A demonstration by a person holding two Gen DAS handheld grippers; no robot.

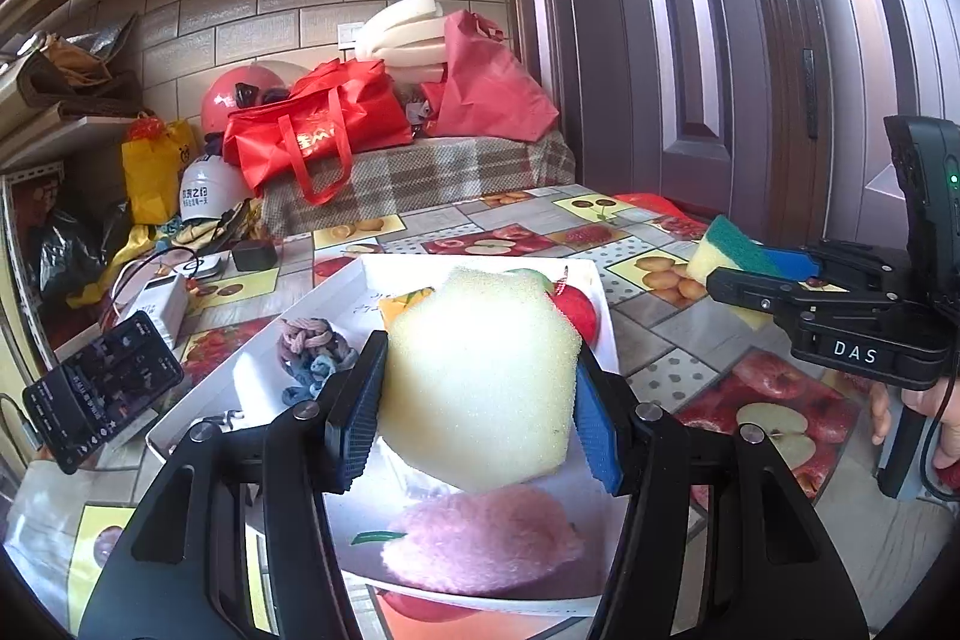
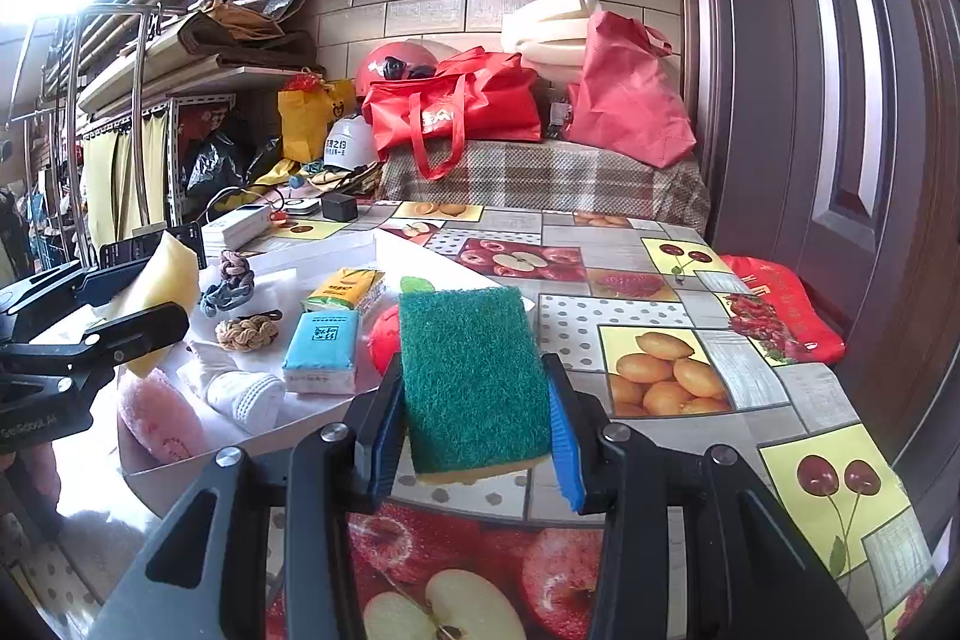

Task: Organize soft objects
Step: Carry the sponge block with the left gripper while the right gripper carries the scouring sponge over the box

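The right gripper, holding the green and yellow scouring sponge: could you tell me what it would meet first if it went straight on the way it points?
The right gripper points slightly downward over the fruit-patterned tablecloth, so it would probably meet bare cloth first, just right of the white tray, though depth is unclear.

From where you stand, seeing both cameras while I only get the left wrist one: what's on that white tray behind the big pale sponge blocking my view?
Observer: A blue tissue pack lies flat on the white tray, hidden from you by the pale sponge.
Operator: Anything next to it?
Observer: A yellow tissue pack just behind the blue one, touching it.
Operator: And that green thing on my right edge?
Observer: It is a green scouring sponge with a yellow underside, clamped in the right gripper over the fruit-print tablecloth, not over the tray.
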